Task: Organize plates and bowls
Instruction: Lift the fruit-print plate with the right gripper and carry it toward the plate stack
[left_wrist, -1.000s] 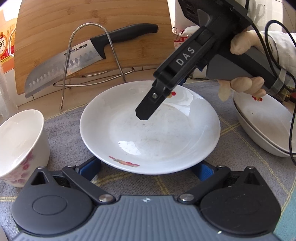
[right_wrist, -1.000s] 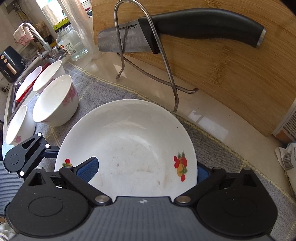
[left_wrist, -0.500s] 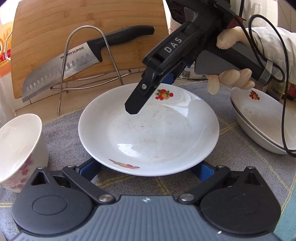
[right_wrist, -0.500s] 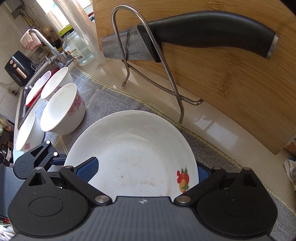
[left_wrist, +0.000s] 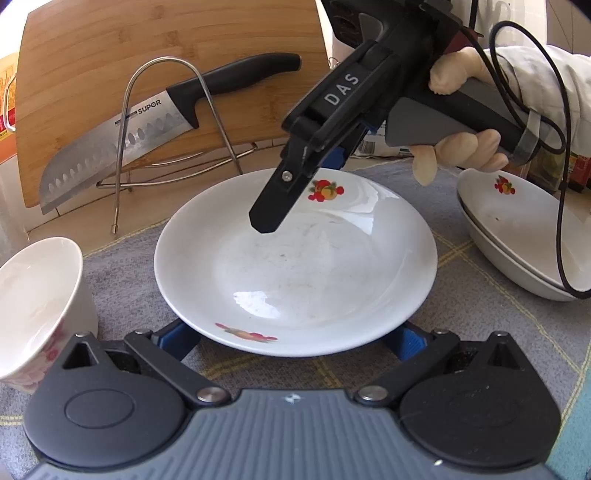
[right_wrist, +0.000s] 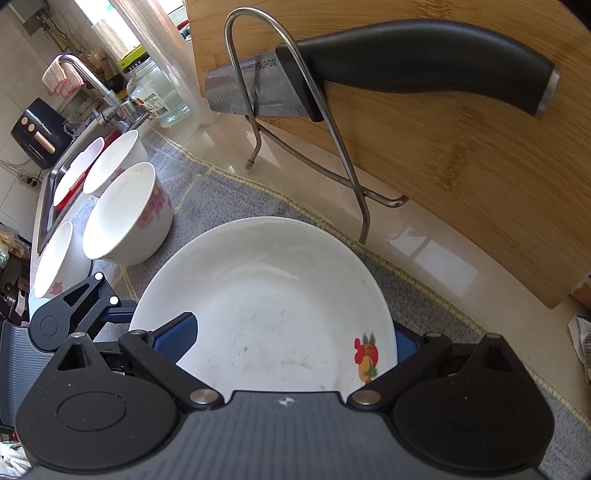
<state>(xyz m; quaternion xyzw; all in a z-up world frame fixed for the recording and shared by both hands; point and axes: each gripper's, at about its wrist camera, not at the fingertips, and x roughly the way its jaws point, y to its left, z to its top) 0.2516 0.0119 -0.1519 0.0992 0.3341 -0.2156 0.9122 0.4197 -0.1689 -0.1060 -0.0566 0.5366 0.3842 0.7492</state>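
The counter was a pale stone worktop with a grey checked cloth (left_wrist: 498, 332) spread over it, and a bamboo chopping board (left_wrist: 110, 55) leaned at the back behind a wire rack (left_wrist: 162, 110) that carried a broad kitchen knife (left_wrist: 147, 125).

As far as I could judge, the tidying was only partly done. Off to the right, two plates (left_wrist: 517, 240) already sat nested one in the other. Over by the sink (right_wrist: 46, 192), several white bowls with pink flowers (right_wrist: 125, 214) stood loose, side by side, not yet stacked.

The plate being dealt with (left_wrist: 295, 258) lay in the middle of the cloth, between the bowls and the stacked pair. It was a shallow white dish with small fruit prints on the rim, glossy where the window light caught it, and its well looked faintly smeared with brownish marks.

The left gripper (left_wrist: 291, 336) sat low at the plate's near edge, its blue pads spread wide to either side of the rim and not closed on anything. The right gripper (right_wrist: 291, 339), held in a person's hand (left_wrist: 461, 147), reached in from the far side. Its pads were likewise wide apart with the rim lying between them; one looked to be over the dish and the other below its edge. I could not tell whether either pad touched the china.
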